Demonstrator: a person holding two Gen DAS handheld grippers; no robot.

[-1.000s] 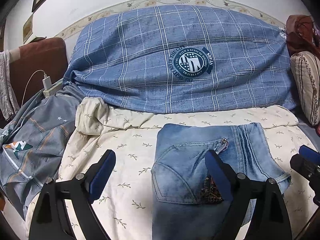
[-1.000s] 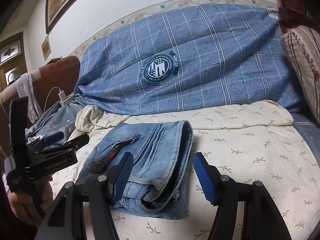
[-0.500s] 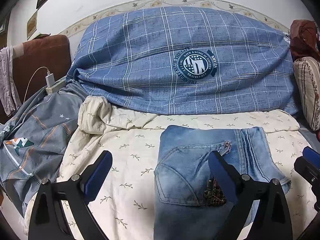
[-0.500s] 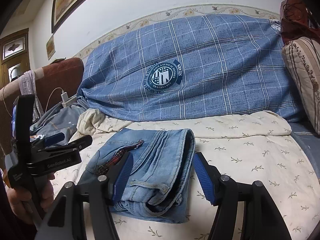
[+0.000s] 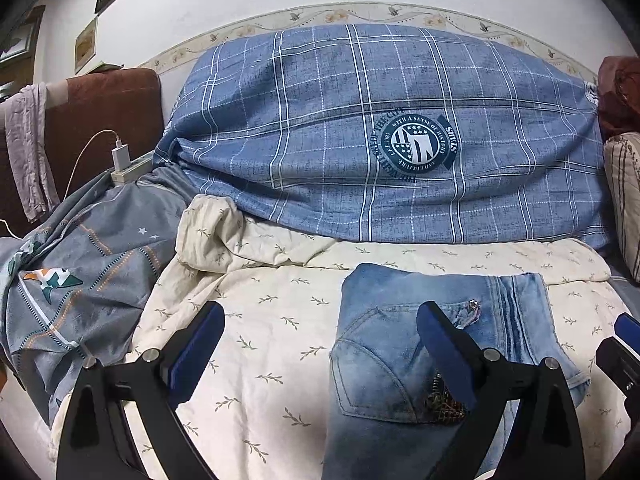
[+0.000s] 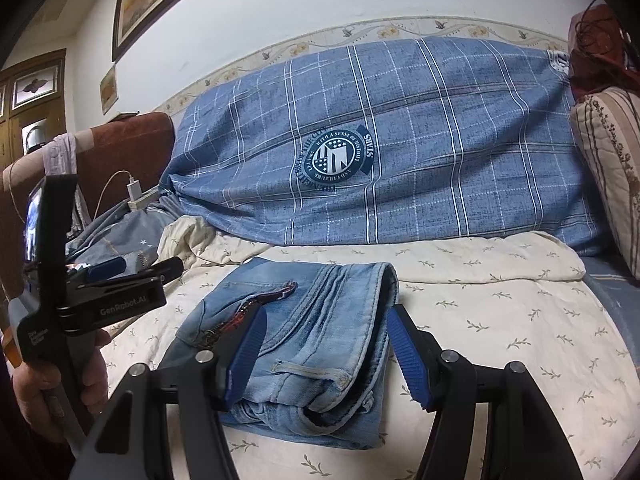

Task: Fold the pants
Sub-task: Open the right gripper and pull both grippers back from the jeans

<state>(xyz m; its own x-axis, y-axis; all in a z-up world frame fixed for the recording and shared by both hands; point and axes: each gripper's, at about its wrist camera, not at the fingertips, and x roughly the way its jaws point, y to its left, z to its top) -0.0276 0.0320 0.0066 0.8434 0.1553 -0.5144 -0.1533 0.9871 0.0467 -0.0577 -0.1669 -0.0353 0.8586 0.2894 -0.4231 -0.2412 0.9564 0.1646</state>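
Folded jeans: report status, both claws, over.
Left claw open, jaws just widened, empty. Right claw open, straddling the folded light-blue denim jeans, no pinch. Jeans flat on the cream leaf-print sheet. Nothing blocking.

Both wrist cameras sit low and close over the bed [image 5: 280, 320], facing the wall; both share the folded jeans [image 5: 400, 340] and blue plaid pillow [image 6: 400, 140].

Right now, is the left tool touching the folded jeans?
Apart. The right wrist view shows the left tool off to the side of the jeans, with a strip of cream quilt visible between them.
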